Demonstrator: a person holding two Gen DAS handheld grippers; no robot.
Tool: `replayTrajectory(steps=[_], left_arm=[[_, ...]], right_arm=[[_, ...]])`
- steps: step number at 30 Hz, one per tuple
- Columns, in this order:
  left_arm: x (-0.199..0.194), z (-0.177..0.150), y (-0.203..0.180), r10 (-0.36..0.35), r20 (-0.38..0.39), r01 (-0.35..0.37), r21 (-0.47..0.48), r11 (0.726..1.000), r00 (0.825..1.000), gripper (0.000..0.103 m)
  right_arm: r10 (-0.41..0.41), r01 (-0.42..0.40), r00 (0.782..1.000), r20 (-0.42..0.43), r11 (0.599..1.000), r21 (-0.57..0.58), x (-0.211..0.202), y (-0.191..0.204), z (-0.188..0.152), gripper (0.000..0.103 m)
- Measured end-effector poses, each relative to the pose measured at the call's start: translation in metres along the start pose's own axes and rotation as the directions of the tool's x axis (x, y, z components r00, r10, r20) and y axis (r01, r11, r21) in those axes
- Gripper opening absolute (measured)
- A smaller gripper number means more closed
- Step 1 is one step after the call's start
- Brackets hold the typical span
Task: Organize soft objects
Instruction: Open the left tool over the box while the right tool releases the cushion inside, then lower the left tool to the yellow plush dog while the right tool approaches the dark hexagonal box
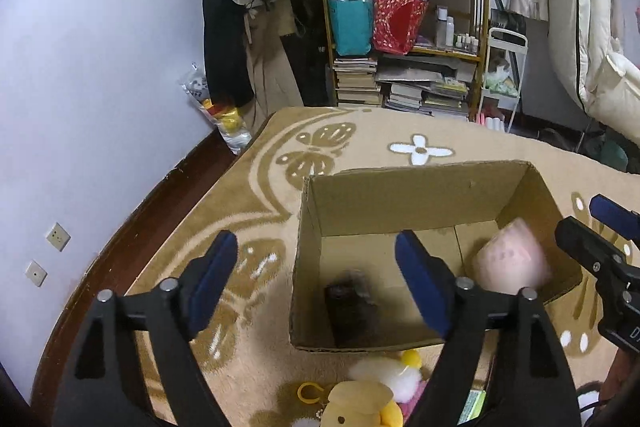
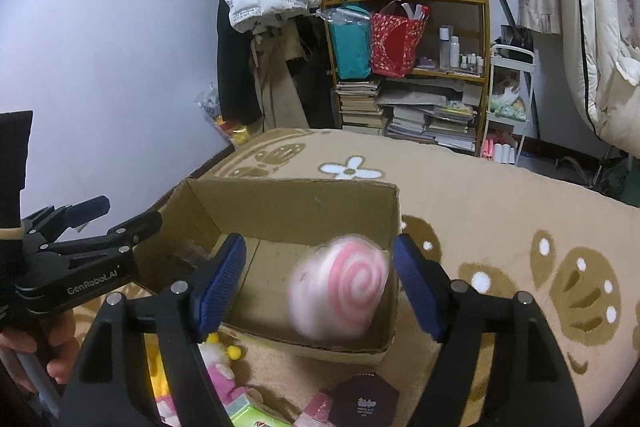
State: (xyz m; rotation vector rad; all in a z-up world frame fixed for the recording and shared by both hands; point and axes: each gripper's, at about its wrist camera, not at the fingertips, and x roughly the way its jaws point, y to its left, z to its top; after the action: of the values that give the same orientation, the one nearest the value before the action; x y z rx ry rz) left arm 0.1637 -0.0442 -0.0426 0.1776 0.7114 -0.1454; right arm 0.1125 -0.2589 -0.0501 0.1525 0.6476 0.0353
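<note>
Cardboard formed the open box (image 1: 408,211) on the beige carpet (image 1: 248,227). At its left lay a dark furry toy (image 1: 352,311), long axis toward the far wall. The left gripper (image 1: 316,279) hovered there, fingers apart and empty. At the right, blurred, a pink swirl plush (image 2: 340,291) showed its spiral face upward, between the spread, empty fingers of the right gripper (image 2: 318,279). More plush toys (image 1: 372,391) lay before the box.

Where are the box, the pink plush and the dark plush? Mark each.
box (image 1: 400,203), left wrist view, inner face of far wall.
pink plush (image 2: 344,283), right wrist view, middle of its swirl.
dark plush (image 1: 352,311), left wrist view, middle of its body.
</note>
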Motion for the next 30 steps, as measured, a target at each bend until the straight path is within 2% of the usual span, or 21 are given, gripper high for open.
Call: replayTrajectory(steps=[1,3,5,9,15,21,26,30], left_arm=[[-0.002,0.000,0.001,-0.001,0.003,0.001,-0.003,1.000,1.000,0.085],[-0.005,0.000,0.004,0.007,0.010,-0.007,-0.009,1.000,1.000,0.090],[-0.009,0.000,0.007,0.019,0.019,-0.019,-0.014,1.000,1.000,0.095],[-0.018,0.001,0.016,0.006,0.015,-0.005,-0.046,0.999,1.000,0.097],[-0.029,-0.006,0.026,-0.038,-0.025,0.036,-0.067,0.997,0.999,0.098],[-0.038,-0.021,0.030,-0.035,-0.035,0.032,-0.086,0.996,0.999,0.099],[-0.037,-0.033,0.022,-0.020,-0.059,0.018,-0.041,0.999,0.998,0.099],[-0.037,-0.041,0.016,-0.017,-0.082,0.014,-0.036,0.999,0.996,0.099]], right_arm=[[0.002,-0.002,1.000,-0.002,1.000,0.001,-0.001,0.000,0.000,0.087],[0.001,-0.001,1.000,0.008,1.000,0.000,-0.002,0.000,0.000,0.092],[-0.005,0.005,1.000,0.011,1.000,0.007,-0.004,0.000,0.000,0.092],[-0.009,0.009,1.000,0.002,1.000,0.030,-0.009,-0.003,-0.002,0.092],[-0.033,0.034,0.999,-0.026,0.999,0.038,-0.015,-0.008,-0.011,0.093],[-0.042,0.045,0.997,-0.070,0.998,0.054,-0.018,-0.013,-0.025,0.093],[-0.043,0.049,0.992,-0.123,0.997,0.053,-0.018,-0.017,-0.043,0.093],[-0.034,0.050,0.988,-0.150,0.993,0.103,-0.015,-0.024,-0.055,0.092]])
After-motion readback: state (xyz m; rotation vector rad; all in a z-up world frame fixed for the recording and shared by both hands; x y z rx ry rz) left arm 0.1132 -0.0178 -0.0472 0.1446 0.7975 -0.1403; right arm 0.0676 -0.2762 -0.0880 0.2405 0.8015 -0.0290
